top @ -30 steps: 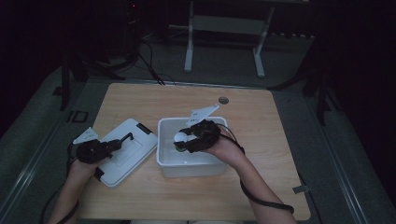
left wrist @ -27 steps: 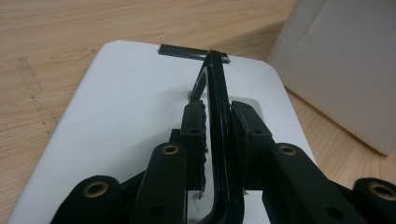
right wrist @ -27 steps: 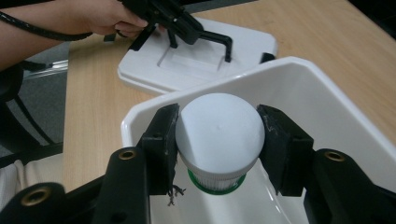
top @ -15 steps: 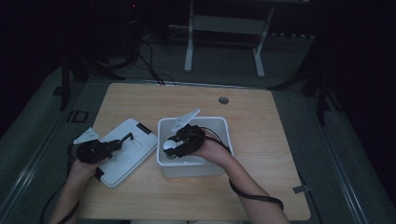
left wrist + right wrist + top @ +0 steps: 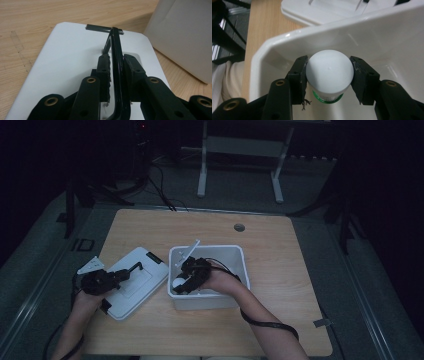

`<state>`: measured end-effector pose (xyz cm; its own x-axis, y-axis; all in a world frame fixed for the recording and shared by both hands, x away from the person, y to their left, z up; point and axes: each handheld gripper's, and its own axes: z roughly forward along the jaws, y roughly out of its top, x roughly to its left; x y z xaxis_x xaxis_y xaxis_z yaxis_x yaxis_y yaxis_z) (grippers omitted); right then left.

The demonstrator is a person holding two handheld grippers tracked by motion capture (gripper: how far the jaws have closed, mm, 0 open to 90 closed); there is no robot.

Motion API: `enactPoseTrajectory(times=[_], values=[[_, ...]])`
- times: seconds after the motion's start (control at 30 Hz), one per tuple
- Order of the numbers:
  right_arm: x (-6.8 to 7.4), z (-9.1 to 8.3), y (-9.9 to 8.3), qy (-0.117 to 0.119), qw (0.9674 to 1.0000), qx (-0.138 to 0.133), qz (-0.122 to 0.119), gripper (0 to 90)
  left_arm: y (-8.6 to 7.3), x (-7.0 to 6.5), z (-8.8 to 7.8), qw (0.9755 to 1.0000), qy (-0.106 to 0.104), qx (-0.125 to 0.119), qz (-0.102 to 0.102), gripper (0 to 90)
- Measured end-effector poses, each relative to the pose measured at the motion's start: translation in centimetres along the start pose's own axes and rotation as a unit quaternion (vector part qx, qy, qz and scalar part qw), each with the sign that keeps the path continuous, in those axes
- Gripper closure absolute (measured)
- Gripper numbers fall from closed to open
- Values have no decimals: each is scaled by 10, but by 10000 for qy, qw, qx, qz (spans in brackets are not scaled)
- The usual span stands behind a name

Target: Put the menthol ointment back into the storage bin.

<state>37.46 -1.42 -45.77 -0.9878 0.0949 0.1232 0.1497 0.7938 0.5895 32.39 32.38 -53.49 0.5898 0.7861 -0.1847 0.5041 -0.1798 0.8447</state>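
Note:
A white box (image 5: 235, 254) stands mid-table, and its white lid (image 5: 150, 270) lies flat to the left. In the left gripper view my left gripper (image 5: 117, 60) is shut on the lid's thin black handle (image 5: 115, 45), with the lid (image 5: 67, 57) below it. The high view shows that gripper (image 5: 129, 270) resting over the lid. My right gripper (image 5: 329, 61) is shut on a white round bulb (image 5: 329, 68) with a green ring at its base. It holds the bulb low inside the box (image 5: 374, 32), near the left wall. From above, the right gripper (image 5: 180, 284) and bulb (image 5: 177, 282) sit in the box's left half.
The wooden table (image 5: 280, 270) has a round cable hole (image 5: 239, 227) at the back. A white-sleeved arm (image 5: 224, 82) lies left of the box. Behind the table, a pale metal stand (image 5: 202, 165) rises from the dark floor.
My right gripper has sunk into the box with the bulb and shifted left toward the box's left wall. The left gripper has stayed on the lid handle.

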Motion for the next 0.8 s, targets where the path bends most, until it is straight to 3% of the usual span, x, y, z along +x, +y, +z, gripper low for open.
enactPoseTrajectory(times=[0.2,0.3,0.8], values=[[-2,11,0,190,9995,242,-44,503,-1,1,0,10000,2,13,-16,754],[-5,13,-1,282,9994,220,-16,504,-1,1,0,10000,-3,13,-17,754],[-14,33,-3,233,9970,738,6,503,0,1,0,10000,1,16,2,754]])
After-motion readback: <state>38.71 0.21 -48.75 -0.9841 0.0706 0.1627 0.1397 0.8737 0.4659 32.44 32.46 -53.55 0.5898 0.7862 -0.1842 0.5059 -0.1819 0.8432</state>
